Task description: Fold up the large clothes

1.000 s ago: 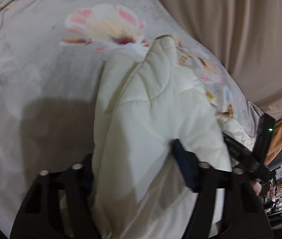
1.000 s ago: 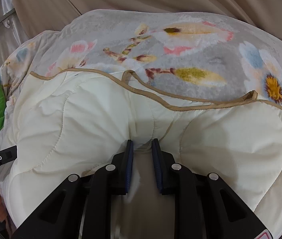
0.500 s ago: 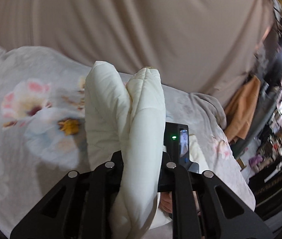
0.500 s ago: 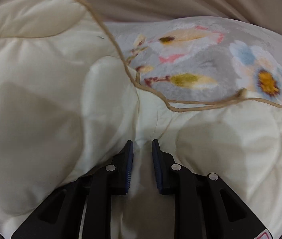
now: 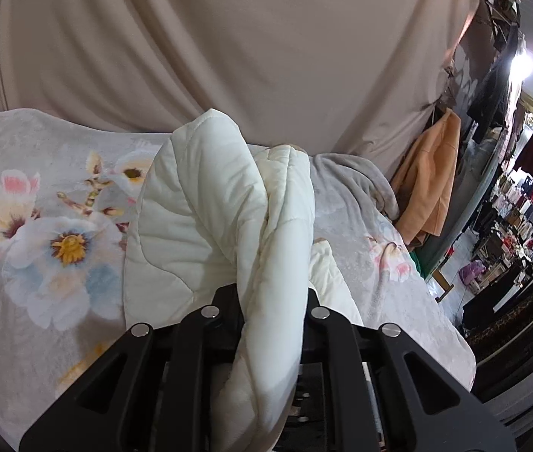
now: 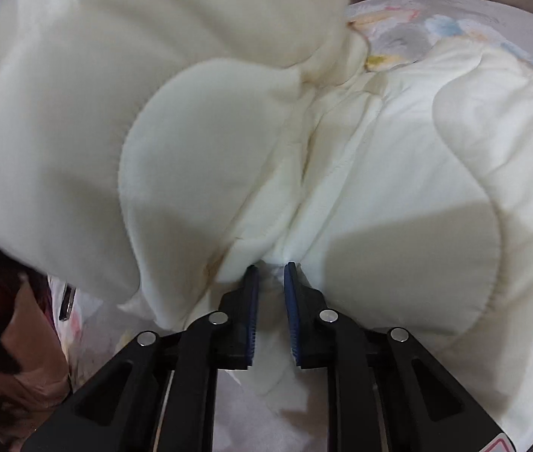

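Observation:
A cream quilted garment (image 5: 198,207) lies on a grey floral blanket (image 5: 40,226). In the left wrist view a thick bunched fold of it stands up between the black fingers of my left gripper (image 5: 272,293). Those jaws are closing and squeeze the fold. In the right wrist view the garment (image 6: 379,188) fills nearly the whole picture, and a lifted part hangs across the upper left. The jaws of my right gripper (image 6: 271,267) are closing too. Their blue pads (image 6: 253,293) pinch a thin gathered edge of the garment. Only a strip of the blanket (image 6: 454,26) shows at the top right.
A beige curtain (image 5: 228,56) hangs behind the bed. An orange cloth (image 5: 432,180) hangs off the bed's far right corner, with shop racks of clothes (image 5: 522,207) beyond. A person's sleeve (image 6: 6,331) is at the lower left of the right wrist view.
My left gripper closed on a fold of the garment and lifted it, so the curtain came into view. The raised cloth swept across the right view, and the right pads narrowed on the edge.

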`<state>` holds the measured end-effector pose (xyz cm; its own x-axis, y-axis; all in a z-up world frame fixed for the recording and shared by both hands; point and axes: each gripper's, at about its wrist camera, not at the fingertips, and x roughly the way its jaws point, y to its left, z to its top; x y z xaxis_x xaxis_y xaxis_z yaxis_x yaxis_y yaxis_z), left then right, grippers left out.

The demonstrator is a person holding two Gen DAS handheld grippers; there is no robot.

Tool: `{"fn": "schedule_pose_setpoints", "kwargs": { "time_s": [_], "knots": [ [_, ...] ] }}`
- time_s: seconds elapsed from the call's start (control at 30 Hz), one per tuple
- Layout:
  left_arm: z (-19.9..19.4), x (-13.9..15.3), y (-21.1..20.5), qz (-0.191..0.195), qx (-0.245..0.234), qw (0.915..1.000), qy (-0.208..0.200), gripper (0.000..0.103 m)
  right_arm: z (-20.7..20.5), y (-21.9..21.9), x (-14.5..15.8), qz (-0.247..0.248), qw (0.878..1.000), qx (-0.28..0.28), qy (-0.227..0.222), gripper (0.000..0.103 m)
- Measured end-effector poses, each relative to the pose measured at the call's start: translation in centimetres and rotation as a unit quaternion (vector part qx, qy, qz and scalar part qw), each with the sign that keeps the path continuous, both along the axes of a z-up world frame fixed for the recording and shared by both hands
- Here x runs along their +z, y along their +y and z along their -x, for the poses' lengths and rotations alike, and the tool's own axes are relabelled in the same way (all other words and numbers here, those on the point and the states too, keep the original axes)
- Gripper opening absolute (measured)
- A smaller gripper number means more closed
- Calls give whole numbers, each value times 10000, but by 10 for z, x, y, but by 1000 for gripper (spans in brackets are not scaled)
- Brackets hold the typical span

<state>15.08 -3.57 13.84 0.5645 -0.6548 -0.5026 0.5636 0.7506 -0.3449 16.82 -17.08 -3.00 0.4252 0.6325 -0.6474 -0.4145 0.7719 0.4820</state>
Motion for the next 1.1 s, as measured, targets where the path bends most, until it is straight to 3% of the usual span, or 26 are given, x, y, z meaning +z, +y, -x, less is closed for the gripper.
{"fn": "schedule_pose_setpoints", "kwargs": {
  "time_s": [0.17, 0.33, 0.4, 0.47, 0.57, 0.7, 0.8, 0.9, 1.07, 1.1],
  "knots": [
    [6, -8, -45, -414, -159, 9990, -100, 13, -15, 6, -13, -510, 9985, 119, 134, 6],
    [0, -13, -80, -569, -221, 9981, -91, 12, -6, -24, -12, -1070, 9920, -41, 671, 2],
    [-2, -17, -91, -629, -295, 9976, -35, 12, 15, -43, 2, -762, 9958, -154, 479, 2],
    [-2, -22, -103, -779, -357, 9963, -42, 12, 43, -73, 21, -167, 9979, -621, -55, 5],
    [-1, -37, -125, -957, -473, 9943, 40, 12, 68, -120, 42, 416, 9842, -1614, -601, 6],
    [2, -55, -155, -1225, -570, 9908, 83, 12, 68, -172, 36, 456, 9679, -2425, -483, 6],
    [6, -69, -176, -1462, -598, 9874, 47, 12, 49, -182, 13, 302, 9711, -2363, -145, 2],
    [10, -87, -199, -1756, -574, 9828, -33, 12, 37, -186, 4, 247, 9719, -2338, -109, 1],
    [11, -115, -223, -2089, -498, 9765, -160, 12, 36, -193, 0, 30, 9716, -2363, -96, 2],
    [11, -121, -227, -2141, -469, 9755, -195, 12, 53, -201, -1, -25, 9718, -2355, -100, 2]
  ]
}}
